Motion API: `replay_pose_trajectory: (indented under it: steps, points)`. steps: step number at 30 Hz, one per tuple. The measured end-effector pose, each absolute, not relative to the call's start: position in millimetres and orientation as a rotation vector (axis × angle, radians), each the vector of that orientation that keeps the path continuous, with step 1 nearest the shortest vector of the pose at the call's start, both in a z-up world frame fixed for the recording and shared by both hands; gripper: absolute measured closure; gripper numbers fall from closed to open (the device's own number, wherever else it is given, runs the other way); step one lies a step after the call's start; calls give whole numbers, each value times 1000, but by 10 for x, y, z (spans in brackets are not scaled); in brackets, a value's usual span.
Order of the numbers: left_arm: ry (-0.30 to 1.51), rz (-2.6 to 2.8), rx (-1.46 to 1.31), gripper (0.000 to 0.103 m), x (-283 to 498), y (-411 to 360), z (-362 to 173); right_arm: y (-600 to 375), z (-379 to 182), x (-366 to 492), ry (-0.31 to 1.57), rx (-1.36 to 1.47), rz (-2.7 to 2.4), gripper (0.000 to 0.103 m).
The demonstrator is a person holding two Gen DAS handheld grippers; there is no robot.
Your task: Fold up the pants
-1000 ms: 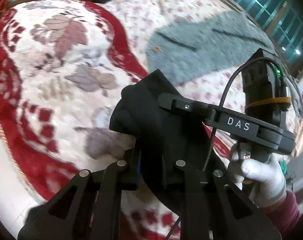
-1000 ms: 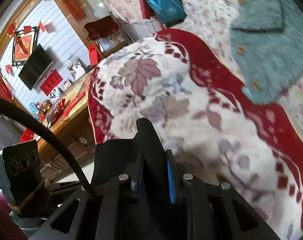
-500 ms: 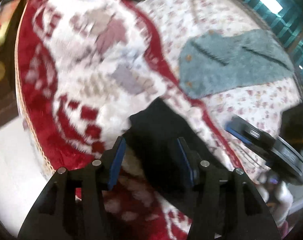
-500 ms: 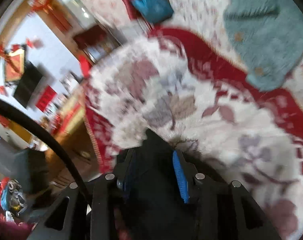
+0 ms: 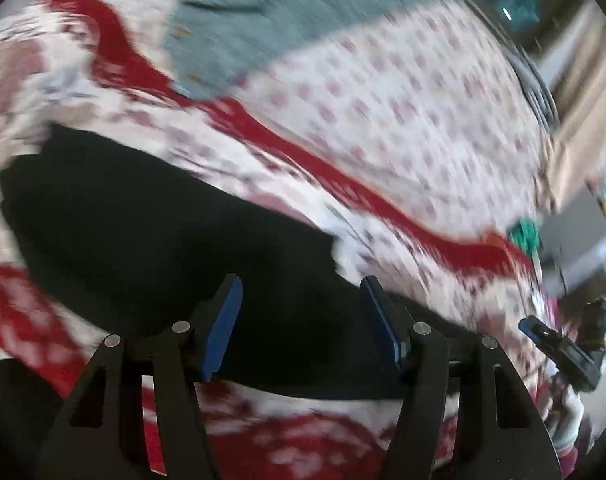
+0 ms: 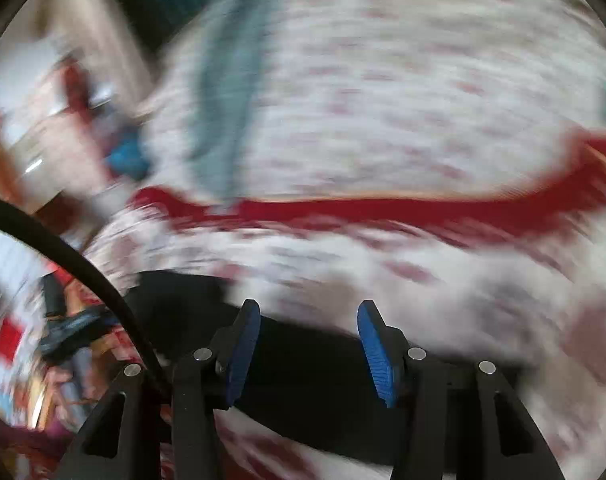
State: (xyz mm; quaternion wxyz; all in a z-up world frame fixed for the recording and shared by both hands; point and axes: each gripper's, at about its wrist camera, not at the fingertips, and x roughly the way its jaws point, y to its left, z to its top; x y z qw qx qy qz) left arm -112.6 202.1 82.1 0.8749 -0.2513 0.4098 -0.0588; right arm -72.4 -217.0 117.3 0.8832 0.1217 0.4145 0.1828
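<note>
Both views are smeared by motion blur, so fine detail is lost. In the left wrist view the left gripper (image 5: 301, 320) has its blue-padded fingers (image 5: 223, 326) spread wide apart with nothing between them; the black pants (image 5: 143, 232) lie flat on the red-and-white blanket (image 5: 383, 128), running as a dark band from about 9 o'clock down to 5 o'clock, passing under and behind the fingertips. At 12 o'clock a grey-green knitted garment (image 5: 271, 12) rests on the floral part of the bedding, well apart from the pants. At 4 o'clock the right gripper (image 5: 559, 350) shows at the edge, too blurred to read there.

In the right wrist view the right gripper (image 6: 309, 344) is likewise spread wide, blue pads (image 6: 377, 358) apart and holding nothing. The pants (image 6: 303, 376) lie as a dark strip from 8 o'clock to 5 o'clock beneath the fingers, on the blanket (image 6: 383, 128). The knitted garment (image 6: 219, 92) streaks from 12 down toward 10 o'clock. A black cable (image 6: 75, 256) arcs across 9 o'clock
</note>
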Motion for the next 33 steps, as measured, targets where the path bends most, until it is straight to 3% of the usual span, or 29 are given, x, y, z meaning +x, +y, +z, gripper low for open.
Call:
replay_pose_trajectory:
  steps: [4,10,11,13,15,18,24,30,32,33]
  points:
    - [919,-226,-450,42,-978,1463,774,-2893,850,-953,931,369,219,53]
    - [981,-269,-381,42,-837,948,579,-3051,413,-958,996,465,243,54]
    - [992,-269,-379,42,-815,895,555,-2986,389,-932,1002,461,266,57]
    - [1001,-271,-366,42,-777,811,546,-2849,392,-888,994,372,290,80]
    - [994,-269,-351,42,-754,730,577,-2814,423,-894,950,339,291,90]
    - [983,-291,-355,42,-749,671,626,-2827,517,-886,897,329,282,91]
    - [998,-302,-332,42,-698,494,548,-2872,255,-841,1030,174,59,90]
    - [1016,-327,-320,42,-652,386,485,-3185,299,-1129,1007,373,65,82]
    - [1011,-373,-320,42,-610,307,508,-3300,340,-1235,961,503,111,71]
    - [1008,-402,-308,42,-582,241,519,-3338,340,-1266,952,563,130,55]
